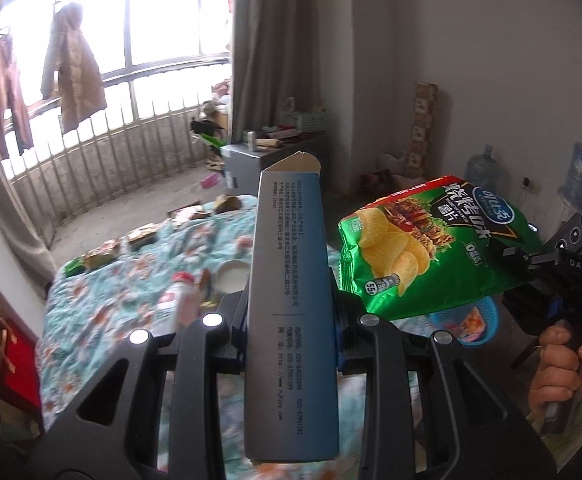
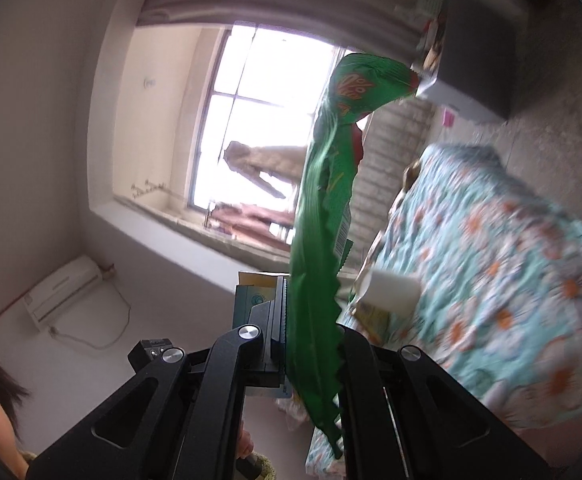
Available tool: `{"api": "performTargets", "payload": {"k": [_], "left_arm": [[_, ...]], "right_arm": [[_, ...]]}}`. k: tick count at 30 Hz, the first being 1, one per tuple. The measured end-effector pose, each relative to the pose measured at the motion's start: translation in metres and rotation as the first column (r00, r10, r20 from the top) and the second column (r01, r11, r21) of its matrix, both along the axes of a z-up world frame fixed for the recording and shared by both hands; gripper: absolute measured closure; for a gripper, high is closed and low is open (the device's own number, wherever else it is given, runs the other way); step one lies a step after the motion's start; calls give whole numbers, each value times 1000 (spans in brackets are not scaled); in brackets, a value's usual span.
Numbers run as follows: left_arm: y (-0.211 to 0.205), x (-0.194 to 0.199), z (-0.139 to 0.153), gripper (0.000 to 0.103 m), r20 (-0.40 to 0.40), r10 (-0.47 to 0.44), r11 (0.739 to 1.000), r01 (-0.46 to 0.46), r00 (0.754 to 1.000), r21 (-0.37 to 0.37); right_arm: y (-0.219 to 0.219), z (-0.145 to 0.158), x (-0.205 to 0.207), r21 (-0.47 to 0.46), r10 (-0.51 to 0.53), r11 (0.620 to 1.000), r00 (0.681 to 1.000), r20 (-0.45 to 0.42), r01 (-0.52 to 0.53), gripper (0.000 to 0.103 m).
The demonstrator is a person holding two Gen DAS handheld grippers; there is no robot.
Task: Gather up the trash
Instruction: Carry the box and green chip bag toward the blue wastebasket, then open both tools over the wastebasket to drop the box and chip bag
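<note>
My left gripper (image 1: 291,308) is shut on a tall blue-grey cardboard box (image 1: 291,232) that stands up between its fingers. To its right, my right gripper (image 1: 509,254), held by a hand (image 1: 559,368), is shut on a green chip bag (image 1: 423,248), which hangs over a blue basket (image 1: 471,322). In the right wrist view the same chip bag (image 2: 319,208) is pinched edge-on in the right gripper (image 2: 311,324). On the floral bed (image 1: 123,288) lie several wrappers (image 1: 141,236), a pink-capped bottle (image 1: 181,296) and a white cup (image 1: 231,276). The white cup (image 2: 391,292) also shows on the bed (image 2: 499,264).
A grey cabinet (image 1: 263,160) with clutter stands beyond the bed. Water jugs (image 1: 483,168) sit by the right wall. Jackets (image 1: 73,68) hang at the barred window. An air conditioner (image 2: 63,292) is on the wall. A person's hair shows at the lower left edge.
</note>
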State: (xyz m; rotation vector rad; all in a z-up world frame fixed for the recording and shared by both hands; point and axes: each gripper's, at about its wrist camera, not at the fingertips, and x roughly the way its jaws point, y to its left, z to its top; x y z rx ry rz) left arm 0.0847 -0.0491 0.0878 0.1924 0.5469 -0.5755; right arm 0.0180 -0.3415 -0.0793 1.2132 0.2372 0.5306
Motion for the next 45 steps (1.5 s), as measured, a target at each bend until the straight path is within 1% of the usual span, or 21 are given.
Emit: {"api": "performTargets", "payload": {"k": [5, 8, 12, 14, 16, 19, 21, 24, 27, 30, 33, 35, 37, 38, 39, 40, 41, 42, 43, 44, 45], "left_arm": [[-58, 4, -2, 75, -40, -107, 994, 107, 993, -13], [-99, 7, -6, 75, -77, -182, 983, 182, 980, -16], [-159, 12, -17, 75, -142, -289, 957, 288, 947, -28], [-184, 14, -23, 75, -169, -332, 943, 330, 928, -38], [-214, 16, -33, 75, -201, -377, 926, 375, 904, -52], [-263, 24, -53, 75, -263, -421, 905, 420, 868, -61], [-294, 27, -69, 75, -298, -433, 898, 437, 851, -59], [-345, 35, -103, 75, -369, -444, 885, 463, 817, -38], [-388, 39, -142, 75, -427, -448, 872, 489, 786, -14], [-427, 40, -174, 75, -455, -443, 864, 503, 773, 14], [-463, 40, -199, 75, -490, -432, 864, 503, 758, 16], [-485, 37, -211, 75, -489, -432, 861, 508, 758, 25], [-500, 29, -218, 72, -478, -445, 852, 522, 757, 33], [-509, 27, -224, 58, -483, -452, 846, 532, 750, 32], [-517, 27, -233, 37, -490, -443, 848, 529, 751, 44], [-522, 27, -241, 33, -487, -418, 857, 511, 767, 69], [-524, 28, -244, 33, -485, -404, 862, 500, 775, 81], [-527, 27, -249, 33, -498, -391, 864, 495, 774, 92], [-526, 28, -253, 33, -519, -380, 863, 495, 765, 97], [-524, 29, -255, 33, -540, -372, 864, 494, 755, 96], [-519, 28, -257, 33, -558, -374, 866, 495, 741, 76]], "right_arm": [[-45, -10, -30, 19, -129, 991, 992, 0, 129, 99], [-70, -14, -51, 22, -204, 979, 979, -1, 204, 99], [-104, -24, -78, 7, -316, 949, 948, -22, 316, 99], [-119, -30, -92, -8, -375, 927, 926, -42, 375, 99], [-133, -37, -104, -39, -437, 900, 897, -73, 435, 99], [-158, -56, -124, -104, -546, 838, 823, -160, 536, 99], [-172, -71, -132, -121, -593, 805, 777, -211, 581, 99], [-190, -98, -139, -152, -637, 767, 712, -295, 623, 99], [-207, -127, -139, -165, -651, 747, 658, -379, 644, 99], [-222, -146, -129, -204, -672, 724, 608, -422, 659, 99], [-238, -156, -122, -241, -690, 706, 570, -445, 666, 99], [-250, -162, -120, -273, -705, 690, 538, -462, 670, 98], [-260, -172, -115, -297, -707, 686, 513, -487, 664, 96], [-263, -187, -113, -307, -703, 686, 491, -515, 660, 96], [-267, -211, -104, -310, -680, 702, 475, -558, 641, 91], [-270, -223, -100, -300, -659, 718, 475, -584, 628, 77], [-276, -250, -94, -271, -605, 749, 460, -650, 604, 69], [-277, -271, -92, -249, -564, 764, 429, -705, 595, 64], [-277, -288, -91, -226, -522, 778, 403, -752, 586, 64], [-273, -305, -94, -196, -482, 788, 386, -786, 584, 64], [-270, -309, -98, -189, -479, 783, 381, -791, 593, 64]]}}
